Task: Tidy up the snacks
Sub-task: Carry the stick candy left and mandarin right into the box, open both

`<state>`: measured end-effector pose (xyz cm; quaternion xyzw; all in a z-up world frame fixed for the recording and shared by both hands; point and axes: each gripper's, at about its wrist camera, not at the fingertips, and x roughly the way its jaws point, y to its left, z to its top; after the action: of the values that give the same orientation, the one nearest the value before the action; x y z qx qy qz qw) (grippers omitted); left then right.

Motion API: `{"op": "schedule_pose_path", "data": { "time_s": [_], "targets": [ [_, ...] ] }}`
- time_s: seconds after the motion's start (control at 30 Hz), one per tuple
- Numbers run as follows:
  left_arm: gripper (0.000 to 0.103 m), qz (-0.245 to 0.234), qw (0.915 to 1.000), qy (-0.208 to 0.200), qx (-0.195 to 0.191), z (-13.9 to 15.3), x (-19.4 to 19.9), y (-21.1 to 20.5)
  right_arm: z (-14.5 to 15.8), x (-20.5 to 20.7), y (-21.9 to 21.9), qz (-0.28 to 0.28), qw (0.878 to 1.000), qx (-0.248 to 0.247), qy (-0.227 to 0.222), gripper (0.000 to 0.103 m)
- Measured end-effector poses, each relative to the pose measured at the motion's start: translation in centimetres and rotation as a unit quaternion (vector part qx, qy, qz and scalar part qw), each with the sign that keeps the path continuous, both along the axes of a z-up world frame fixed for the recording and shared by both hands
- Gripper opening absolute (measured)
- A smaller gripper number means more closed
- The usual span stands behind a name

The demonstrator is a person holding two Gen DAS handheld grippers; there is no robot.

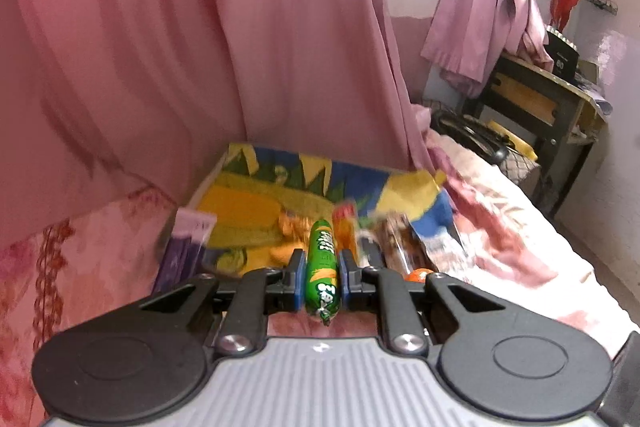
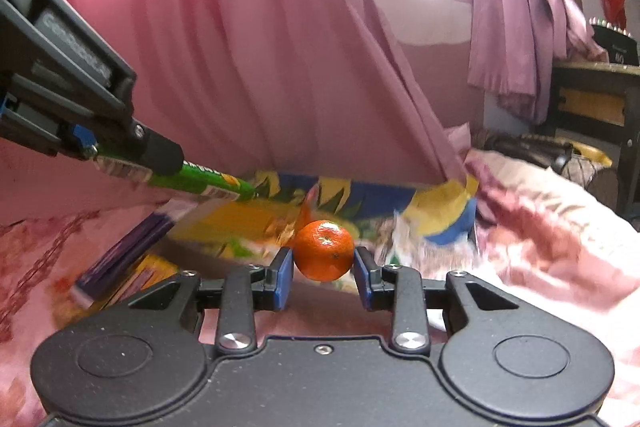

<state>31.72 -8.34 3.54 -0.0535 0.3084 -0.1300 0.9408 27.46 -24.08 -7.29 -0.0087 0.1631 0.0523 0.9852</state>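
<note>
Pink-sheeted bed: green snack tube is pinched lengthwise by left hand-held gripper, orange by right hand-held gripper, both lifted for sorting.

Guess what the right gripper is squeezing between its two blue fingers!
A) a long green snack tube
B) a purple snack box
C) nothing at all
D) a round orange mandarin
D: in the right wrist view, the right gripper has its blue pads pressed against both sides of the round orange mandarin, while the long green snack tube sits in the left gripper.
</note>
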Motion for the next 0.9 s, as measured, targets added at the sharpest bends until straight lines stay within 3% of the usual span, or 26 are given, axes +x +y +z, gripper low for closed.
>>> {"op": "schedule_pose_path", "data": {
  "time_s": [0.13,0.33,0.5,0.9],
  "targets": [
    [0.018,0.014,0.9998,-0.009,0.010,-1.4,2.8,-0.9,0.0,2.4,0.0,-0.009,1.000,0.003,-0.004,0.035],
    [0.018,0.025,0.9997,0.001,0.009,-4.4,6.2,-1.5,-0.7,4.7,0.1,-0.015,0.999,-0.016,0.023,0.035],
    [0.019,0.030,0.9994,0.009,0.016,-6.6,7.2,-1.7,-1.5,5.5,0.4,-0.019,0.998,-0.044,0.041,0.035],
    [0.019,0.053,0.9973,0.036,0.035,-8.4,7.9,-1.1,-2.1,6.1,0.7,-0.021,0.997,-0.047,0.061,0.036]
  ]
}}
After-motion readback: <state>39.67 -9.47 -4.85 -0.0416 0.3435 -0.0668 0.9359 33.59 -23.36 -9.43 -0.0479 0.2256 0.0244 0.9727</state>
